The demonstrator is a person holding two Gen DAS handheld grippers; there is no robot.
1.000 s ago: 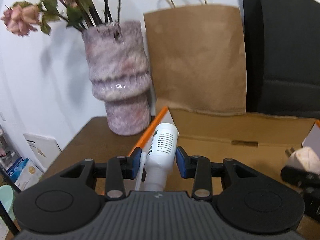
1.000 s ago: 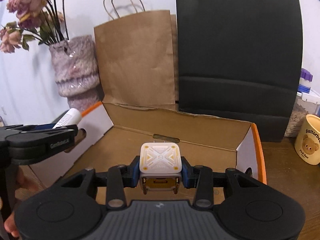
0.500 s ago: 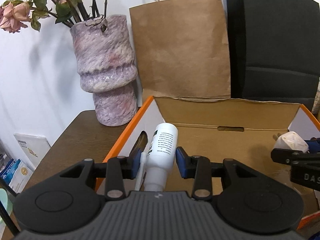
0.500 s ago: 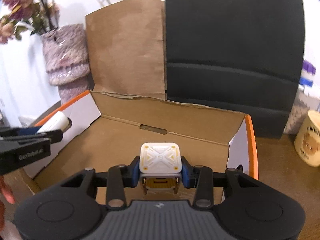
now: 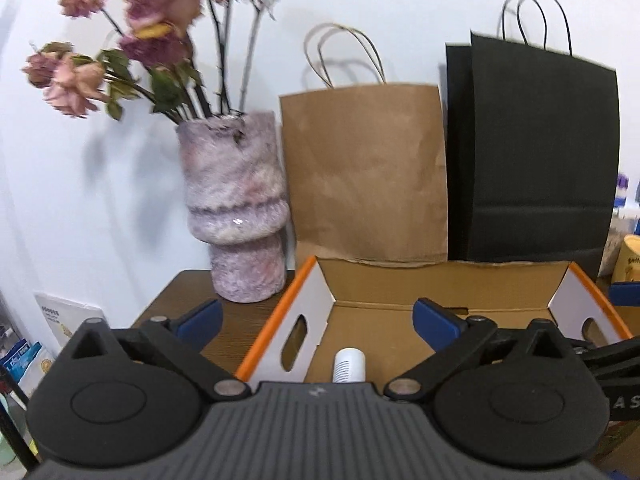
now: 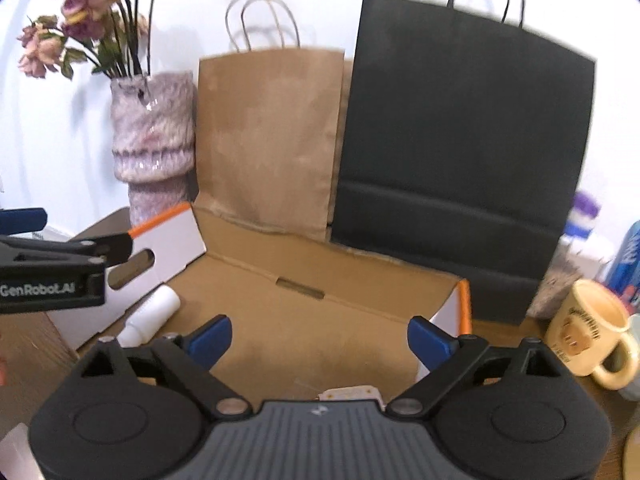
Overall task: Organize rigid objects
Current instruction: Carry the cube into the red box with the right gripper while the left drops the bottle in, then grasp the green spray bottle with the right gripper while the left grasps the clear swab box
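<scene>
Left gripper (image 5: pixel 316 316) has its jaws spread wide, holding nothing. Blue pads sit at 9 and 3 o'clock of the left wrist view. White bottle (image 5: pixel 349 365) lies on the floor of the cardboard box (image 5: pixel 440 284), seen at 6 o'clock just past the gripper body, close to the box's left wall with the handle slot. In the right wrist view the same white bottle (image 6: pixel 150 316) lies tilted at 9 o'clock, base toward the back-left corner, cap end toward the camera, just beside the white side flap.

Right gripper (image 6: pixel 318 334) is also spread wide, nothing between its pads. White charger cube (image 6: pixel 350 394) rests on the box floor at 6 o'clock, mostly hidden by the gripper body; only its top edge shows. The left gripper's body, marked GenRobot.AI, juts in at 9 o'clock over the box's left edge.

Box has orange rims and sits on a dark wooden table (image 5: pixel 236 320). Behind the box at 12 o'clock stands a brown paper bag (image 5: pixel 364 172); black paper bag (image 5: pixel 532 152) is at 1 o'clock. Marbled pink vase (image 5: pixel 234 208) with dried flowers (image 5: pixel 132 40) is at 10 o'clock, just beside the box's left corner. Yellow mug (image 6: pixel 588 328) stands at 3 o'clock in the right wrist view, outside the box.
</scene>
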